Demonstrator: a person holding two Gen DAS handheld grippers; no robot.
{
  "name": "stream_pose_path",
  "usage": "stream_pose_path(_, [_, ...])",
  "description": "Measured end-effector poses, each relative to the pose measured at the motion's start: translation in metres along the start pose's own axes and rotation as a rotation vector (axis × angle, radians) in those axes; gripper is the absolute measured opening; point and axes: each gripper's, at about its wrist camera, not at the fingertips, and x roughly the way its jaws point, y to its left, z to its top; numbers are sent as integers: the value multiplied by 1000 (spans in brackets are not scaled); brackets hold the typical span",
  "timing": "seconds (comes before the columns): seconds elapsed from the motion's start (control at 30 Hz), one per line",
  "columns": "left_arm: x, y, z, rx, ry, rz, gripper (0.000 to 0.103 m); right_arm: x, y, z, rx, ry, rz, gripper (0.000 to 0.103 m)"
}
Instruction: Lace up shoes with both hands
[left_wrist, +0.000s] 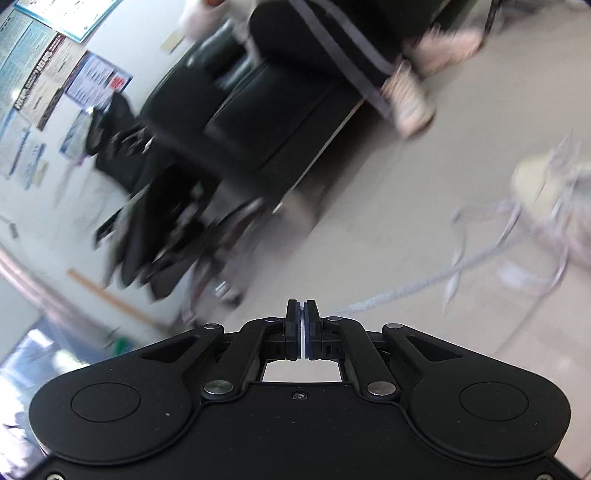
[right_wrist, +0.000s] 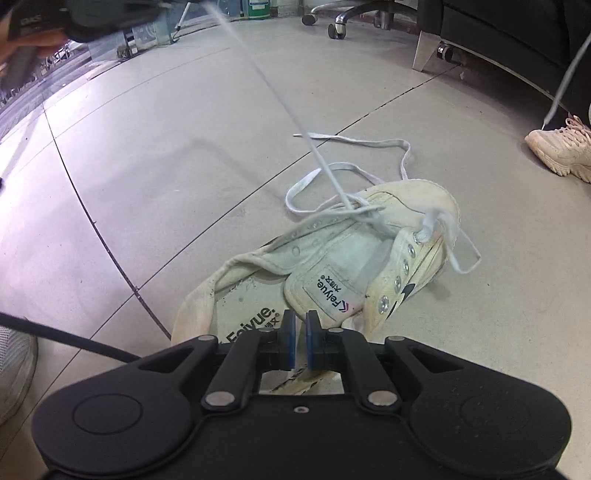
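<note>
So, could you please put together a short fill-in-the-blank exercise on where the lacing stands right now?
1. The left tongs are ___ on the lace.
2. The shoe lies on the tiled ___.
3. The label on the shoe's tongue reads ___.
Missing words: shut; floor; Feiyue.
</note>
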Motion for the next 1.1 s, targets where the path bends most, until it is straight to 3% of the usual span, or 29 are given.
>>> stream_pose_path(0.1, [-2, 7, -27, 50, 95, 31, 2, 1, -2, 2, 10, 4, 4, 4])
stream_pose_path(0.23, [0, 5, -60, 71, 216, 18, 2, 2, -4, 5, 20, 13, 10, 4])
stream_pose_path(0.43, [6, -2, -117, 8, 420, -37, 2, 4, -3, 9, 14, 25, 6, 4])
stream_pose_path(0.67, [18, -10, -155, -6, 543, -82, 2, 3, -4, 10, 12, 29, 2, 4])
stream_pose_path(0.9, [25, -17, -190, 2, 617, -82, 2, 3, -3, 11, 5, 32, 0, 4])
stream_pose_path(1.03, [35, -23, -193, -2, 644, -108, 3, 4, -3, 11, 0, 35, 0, 4])
stream_pose_path(1.1, [42, -20, -197, -77, 688, -119, 3, 5, -4, 12, 4, 37, 2, 4])
